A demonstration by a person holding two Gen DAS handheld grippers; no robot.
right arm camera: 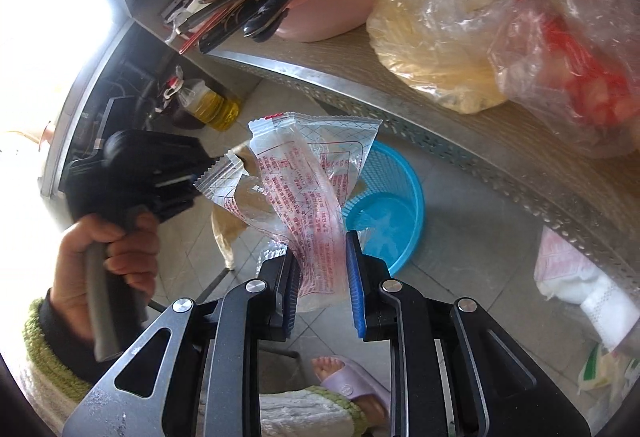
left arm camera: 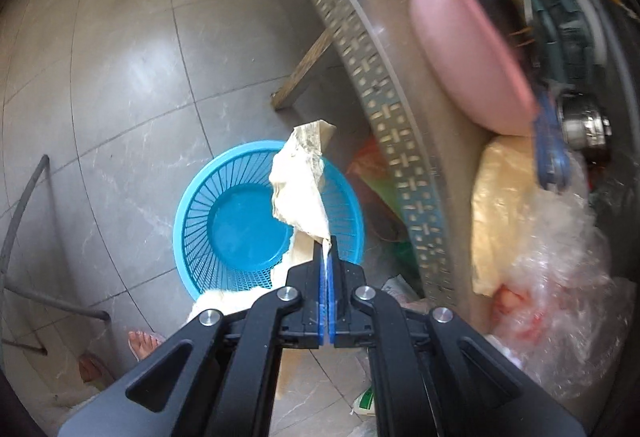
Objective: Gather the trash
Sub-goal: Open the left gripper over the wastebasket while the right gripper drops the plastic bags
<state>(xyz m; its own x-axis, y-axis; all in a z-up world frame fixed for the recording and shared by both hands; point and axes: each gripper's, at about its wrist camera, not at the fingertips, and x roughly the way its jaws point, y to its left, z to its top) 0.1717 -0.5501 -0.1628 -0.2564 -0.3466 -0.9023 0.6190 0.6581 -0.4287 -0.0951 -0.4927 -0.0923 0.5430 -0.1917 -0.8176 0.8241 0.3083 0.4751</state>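
My left gripper (left arm camera: 327,253) is shut on a crumpled beige paper bag (left arm camera: 301,181) and holds it above a blue plastic basket (left arm camera: 200,205) on the floor. In the right wrist view my right gripper (right arm camera: 323,257) has its jaws a little apart with a clear plastic wrapper with red print (right arm camera: 308,181) between them, over the same blue basket (right arm camera: 404,221). The left gripper (right arm camera: 144,173) shows at the left in a hand, with the beige bag (right arm camera: 250,193) behind the wrapper.
A metal-edged shelf (right arm camera: 420,125) holds a pink basin (right arm camera: 332,5) of tools and clear bags (right arm camera: 440,29) of food. An oil bottle (right arm camera: 212,105) stands on the floor. More wrappers (right arm camera: 576,277) lie under the shelf. A foot in a slipper (right arm camera: 352,385) is below.
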